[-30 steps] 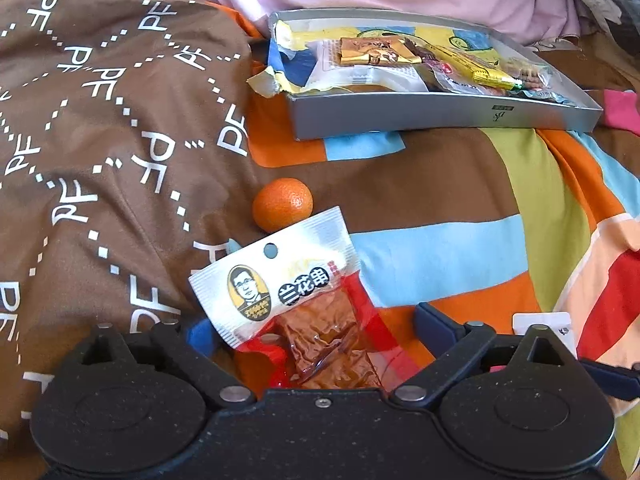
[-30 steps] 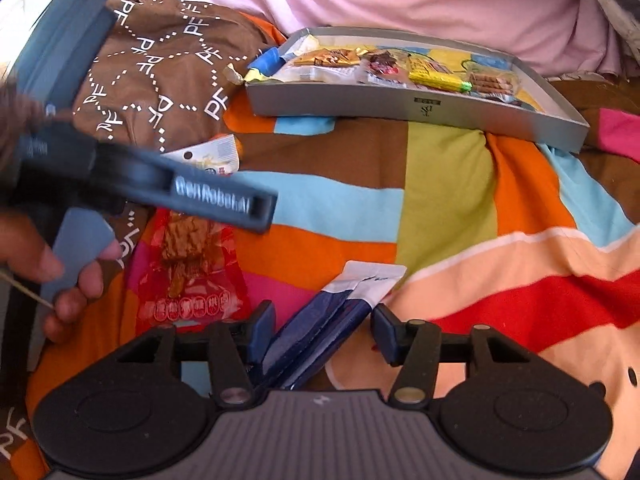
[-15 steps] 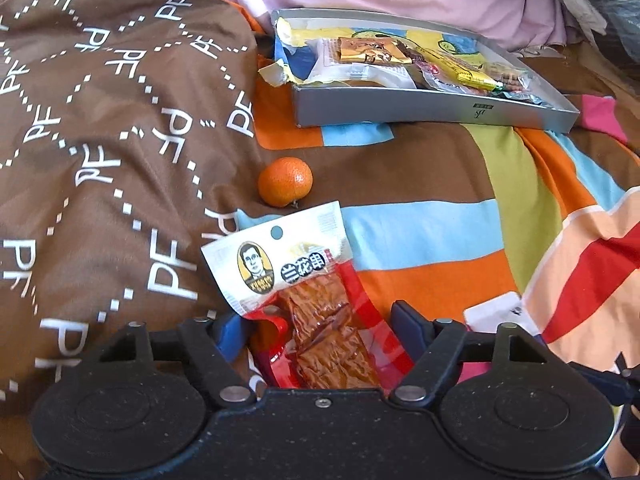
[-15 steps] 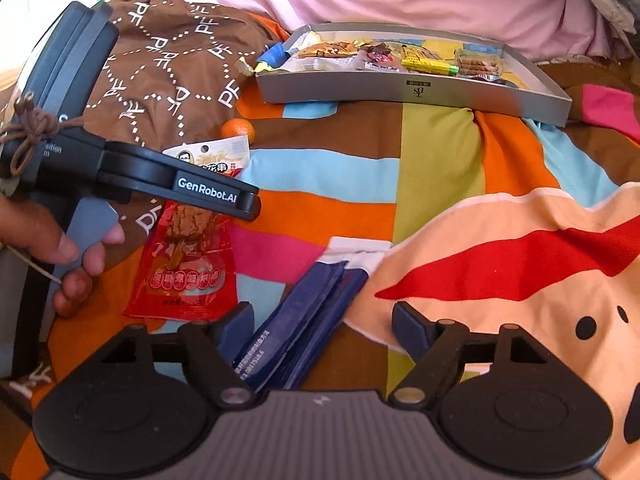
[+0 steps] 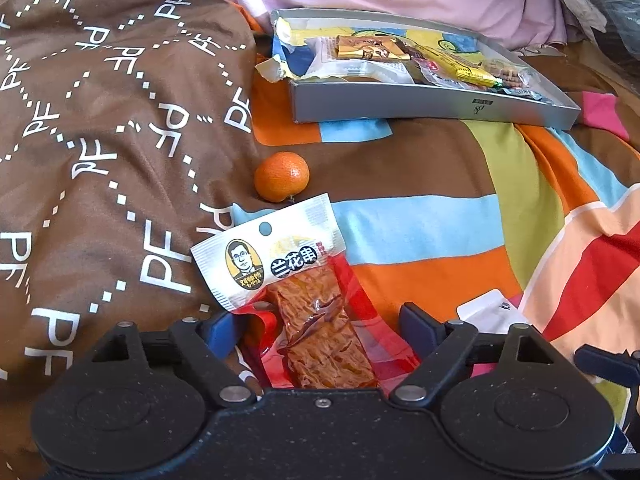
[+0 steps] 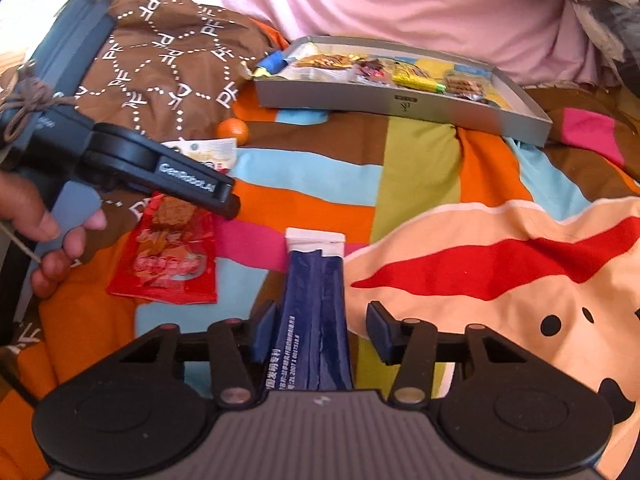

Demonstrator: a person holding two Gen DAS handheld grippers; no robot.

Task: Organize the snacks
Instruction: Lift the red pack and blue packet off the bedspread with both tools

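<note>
A red packet of dried tofu (image 5: 320,320) with a white header lies on the bedspread between the fingers of my left gripper (image 5: 318,328). Its jaws are opening and the pads do not press it. A dark blue packet (image 6: 316,300) with a white end lies lengthwise inside my right gripper (image 6: 322,334). Those jaws are closing; the left pad is at the packet's edge and a gap shows on the right. The red packet (image 6: 168,256) also shows in the right wrist view, partly under the left tool. A grey box (image 5: 420,104) with several snacks sits at the back.
A small mandarin (image 5: 282,176) rests just beyond the red packet, beside the brown patterned quilt (image 5: 100,140). A person's hand (image 6: 48,232) holds the left tool's handle. Pink bedding (image 6: 400,4) rises behind the grey box (image 6: 380,100). The striped bedspread (image 6: 420,160) stretches between box and grippers.
The blue packet lay slanted by the right gripper's left finger; now it lies straight between narrower jaws. The left jaws narrowed around the red packet, then widened again.
</note>
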